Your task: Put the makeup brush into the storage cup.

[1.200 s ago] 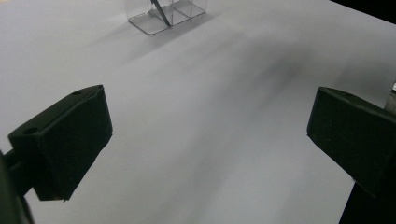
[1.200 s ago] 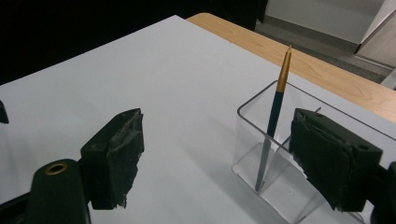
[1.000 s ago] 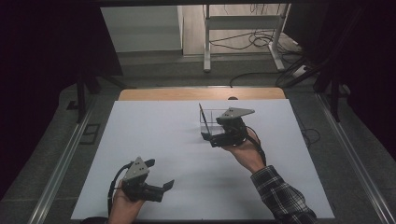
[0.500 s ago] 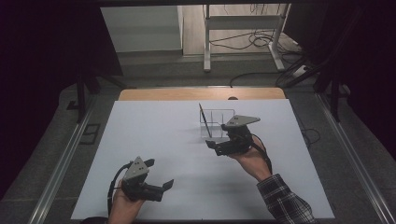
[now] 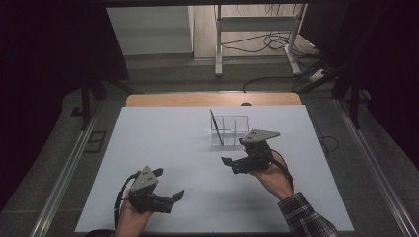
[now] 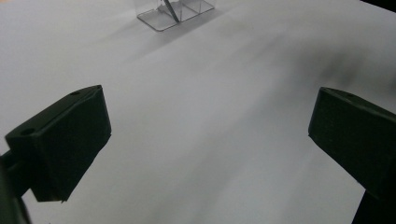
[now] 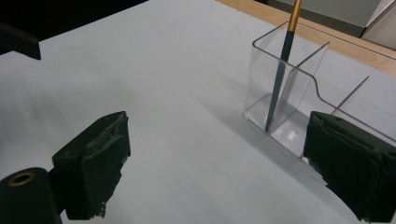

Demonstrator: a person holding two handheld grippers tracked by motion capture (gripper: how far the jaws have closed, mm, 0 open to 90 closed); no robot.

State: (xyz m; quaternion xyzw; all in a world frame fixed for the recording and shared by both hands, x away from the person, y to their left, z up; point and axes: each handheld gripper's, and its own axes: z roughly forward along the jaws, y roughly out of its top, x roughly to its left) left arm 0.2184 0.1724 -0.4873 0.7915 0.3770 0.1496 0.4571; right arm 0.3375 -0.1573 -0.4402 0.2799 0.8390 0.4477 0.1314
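Note:
A clear acrylic holder (image 5: 232, 128) with compartments stands on the white table (image 5: 163, 143), right of centre toward the far side. A dark pen with a gold upper part (image 5: 216, 126) leans in its left compartment. My right gripper (image 5: 230, 165) hovers just in front of the holder, open and empty. In the right gripper view the holder (image 7: 299, 93) and pen (image 7: 281, 70) sit close ahead, between the spread jaws of my right gripper (image 7: 219, 163). My left gripper (image 5: 174, 200) is near the front edge, open and empty. The holder (image 6: 175, 11) is far ahead of my left gripper (image 6: 210, 140).
A wooden strip (image 5: 173, 99) borders the table's far edge. Metal rails (image 5: 64, 177) run along both sides. Beyond the table are a stand's legs (image 5: 217, 44) and floor cables (image 5: 276, 44). Bare white surface lies between the two grippers.
My right gripper has drawn back from the holder toward the near side and slightly right. The pen stays in the holder. The left gripper has not moved.

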